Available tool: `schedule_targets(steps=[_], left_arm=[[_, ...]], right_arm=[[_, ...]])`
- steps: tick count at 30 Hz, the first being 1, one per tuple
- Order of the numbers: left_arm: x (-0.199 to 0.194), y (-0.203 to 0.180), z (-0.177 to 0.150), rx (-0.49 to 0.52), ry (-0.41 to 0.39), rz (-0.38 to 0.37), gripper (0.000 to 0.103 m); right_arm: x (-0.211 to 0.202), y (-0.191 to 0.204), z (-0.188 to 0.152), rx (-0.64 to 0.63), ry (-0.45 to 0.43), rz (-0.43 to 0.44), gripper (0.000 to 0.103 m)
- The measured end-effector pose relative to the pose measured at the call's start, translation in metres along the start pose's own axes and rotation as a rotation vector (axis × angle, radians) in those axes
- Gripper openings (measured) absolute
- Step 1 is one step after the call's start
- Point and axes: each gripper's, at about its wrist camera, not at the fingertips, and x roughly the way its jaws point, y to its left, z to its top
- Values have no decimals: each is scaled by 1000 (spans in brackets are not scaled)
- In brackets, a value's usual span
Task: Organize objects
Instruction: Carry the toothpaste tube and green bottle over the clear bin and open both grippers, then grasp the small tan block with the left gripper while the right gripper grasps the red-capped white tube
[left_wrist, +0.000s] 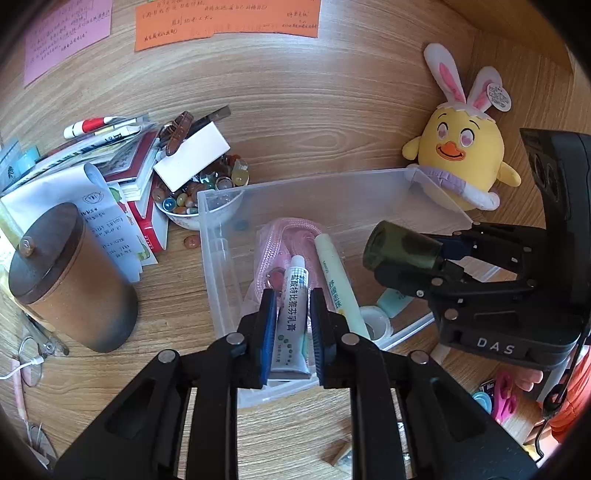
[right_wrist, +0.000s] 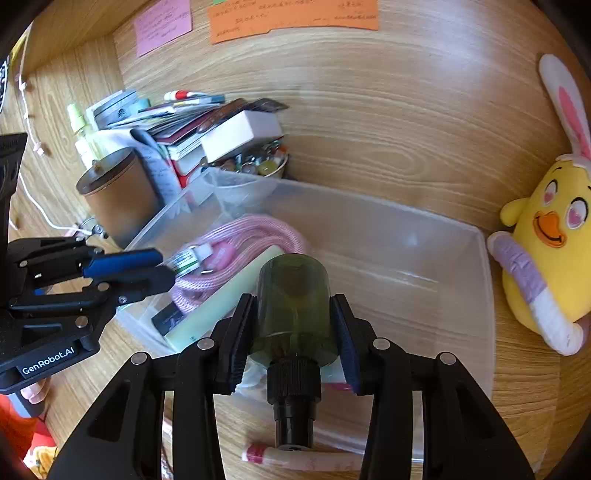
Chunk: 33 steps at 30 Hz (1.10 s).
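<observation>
Two claws over one clear bin (left_wrist: 218, 236): left claw (left_wrist: 293, 325) grips one white tube (left_wrist: 295, 317), right claw (right_wrist: 295, 332) one green bottle (right_wrist: 293, 299).

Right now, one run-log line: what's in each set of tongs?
left tongs: shut on ointment tube | right tongs: shut on green bottle | both over clear bin

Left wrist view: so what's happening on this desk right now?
A person is tidying small items into a clear plastic bin with two hand-held grippers. The left gripper is shut on a white ointment tube, held over the bin above a pink cord and a pale green stick already inside. The right gripper is shut on a dark green bottle, also over the bin. Neither item has been let go yet.
</observation>
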Motion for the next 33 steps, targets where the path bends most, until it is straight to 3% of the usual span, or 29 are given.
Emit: schedule_targets(steps=[4,6,14,22,26,33], left_arm=[[-8,-4,-1,9,-17,9,34],[-15,-6,-2,17,-40,26,51],[-46,-11,-10,24,-102,51,85],[-59,-14,-40,44,-75,60,94],[-53,-17,-63,64,-17,61,94],[-34,-20,-101,90,118,13,94]], right_arm=[[-5,1,-1,7,5,22,39],[-12,1,-3,5,-7,24,42],[-50,-2,-15,8,-71,26,51],[-71,-12,-44,25,-74,2,57],[-70,-18,-63,41,-53,-22,69],[-50,-23,-86,51,42,-32,77]])
